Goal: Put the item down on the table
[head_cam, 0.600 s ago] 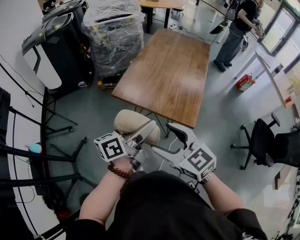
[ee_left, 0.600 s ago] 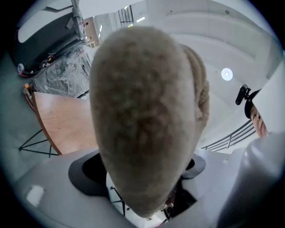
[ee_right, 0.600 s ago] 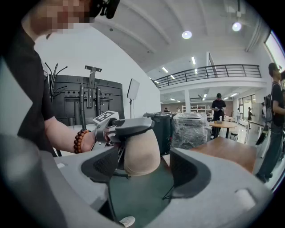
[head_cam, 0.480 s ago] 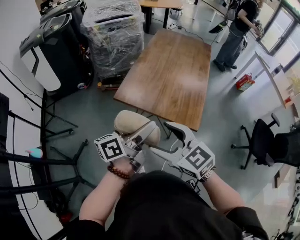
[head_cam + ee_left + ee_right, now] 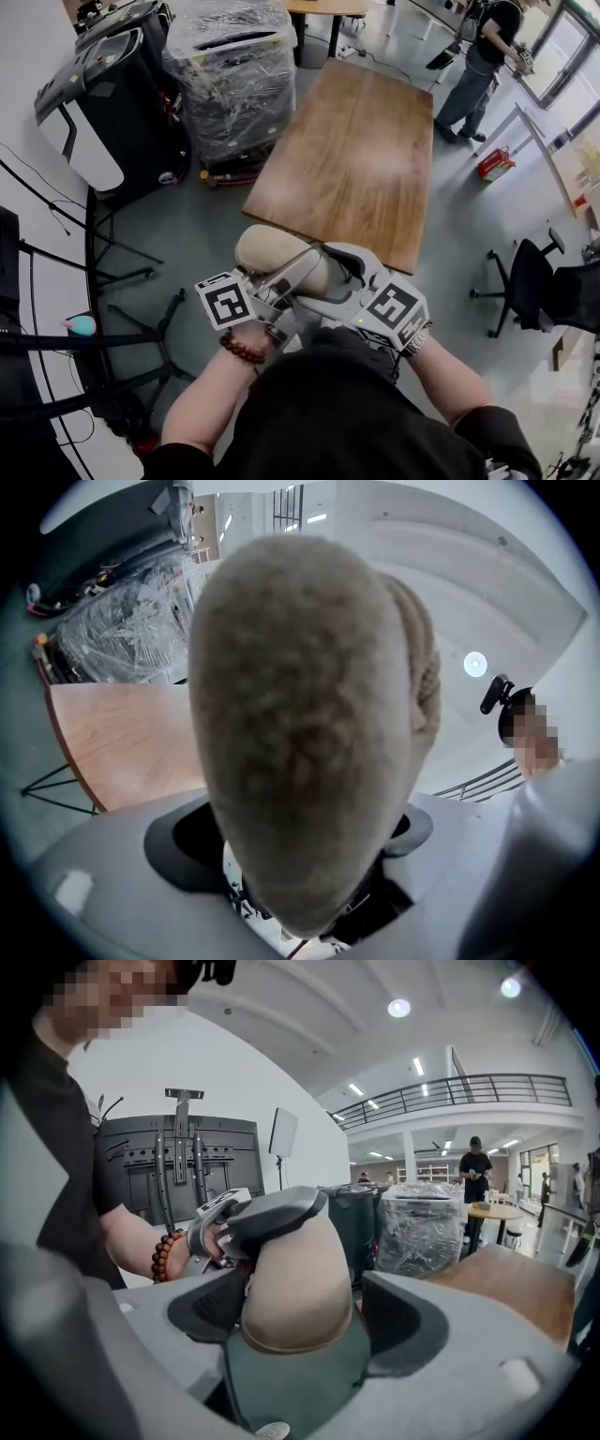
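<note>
A beige fuzzy slipper-like item (image 5: 267,251) hangs in the air over the floor, short of the wooden table (image 5: 356,141). My left gripper (image 5: 298,269) is shut on it; in the left gripper view the item (image 5: 300,733) fills the space between the jaws. My right gripper (image 5: 328,278) has come up against the same item from the right. In the right gripper view the item's end (image 5: 295,1279) sits between the wide-open jaws of the right gripper (image 5: 309,1321), with a gap on the right side. A dark finger of the left gripper (image 5: 277,1208) lies across its top.
A plastic-wrapped pallet (image 5: 230,66) and a black machine (image 5: 103,84) stand left of the table. Stand legs (image 5: 131,309) spread over the floor at the left. An office chair (image 5: 525,281) is at the right, and a person (image 5: 478,66) stands beyond the table.
My right gripper has moved left, and its jaws now stand around the item. The left gripper still holds the item in about the same place.
</note>
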`<state>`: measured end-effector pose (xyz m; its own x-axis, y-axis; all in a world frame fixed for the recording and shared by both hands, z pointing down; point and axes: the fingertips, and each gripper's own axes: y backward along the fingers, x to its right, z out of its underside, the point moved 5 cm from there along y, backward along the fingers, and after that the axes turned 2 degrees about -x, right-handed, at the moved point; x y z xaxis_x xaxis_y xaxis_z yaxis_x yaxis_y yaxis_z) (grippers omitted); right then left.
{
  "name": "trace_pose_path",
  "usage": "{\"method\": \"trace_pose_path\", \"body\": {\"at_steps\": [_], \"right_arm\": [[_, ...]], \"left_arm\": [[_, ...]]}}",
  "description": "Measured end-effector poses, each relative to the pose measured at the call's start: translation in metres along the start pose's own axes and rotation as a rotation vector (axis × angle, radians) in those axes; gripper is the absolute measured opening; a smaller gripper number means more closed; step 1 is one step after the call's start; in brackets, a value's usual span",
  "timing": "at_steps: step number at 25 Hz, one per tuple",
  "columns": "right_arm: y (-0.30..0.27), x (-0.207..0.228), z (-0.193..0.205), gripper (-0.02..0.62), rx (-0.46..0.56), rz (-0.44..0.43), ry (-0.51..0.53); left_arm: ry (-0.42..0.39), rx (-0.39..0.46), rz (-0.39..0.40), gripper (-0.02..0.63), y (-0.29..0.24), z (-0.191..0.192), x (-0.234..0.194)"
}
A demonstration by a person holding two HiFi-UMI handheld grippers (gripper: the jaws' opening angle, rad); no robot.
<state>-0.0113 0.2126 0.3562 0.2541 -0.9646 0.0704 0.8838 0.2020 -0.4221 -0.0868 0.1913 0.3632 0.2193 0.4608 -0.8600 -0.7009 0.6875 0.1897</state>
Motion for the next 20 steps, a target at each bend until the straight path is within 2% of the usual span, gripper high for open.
{"method": "trace_pose_path", "body": {"at_steps": [8, 20], "right_arm": [[-0.02, 0.03, -0.005, 0.371, -0.003, -0.039, -0.023], [-0.027, 0.13, -0.003, 0.36, -0.003, -0.059, -0.07]], "left_arm": [[0.011, -0.005, 0.018, 0.428, -0.02, -0.02, -0.018], [0.027, -0.034, -0.018, 0.431, -0.099, -0.055, -0.065]]}}
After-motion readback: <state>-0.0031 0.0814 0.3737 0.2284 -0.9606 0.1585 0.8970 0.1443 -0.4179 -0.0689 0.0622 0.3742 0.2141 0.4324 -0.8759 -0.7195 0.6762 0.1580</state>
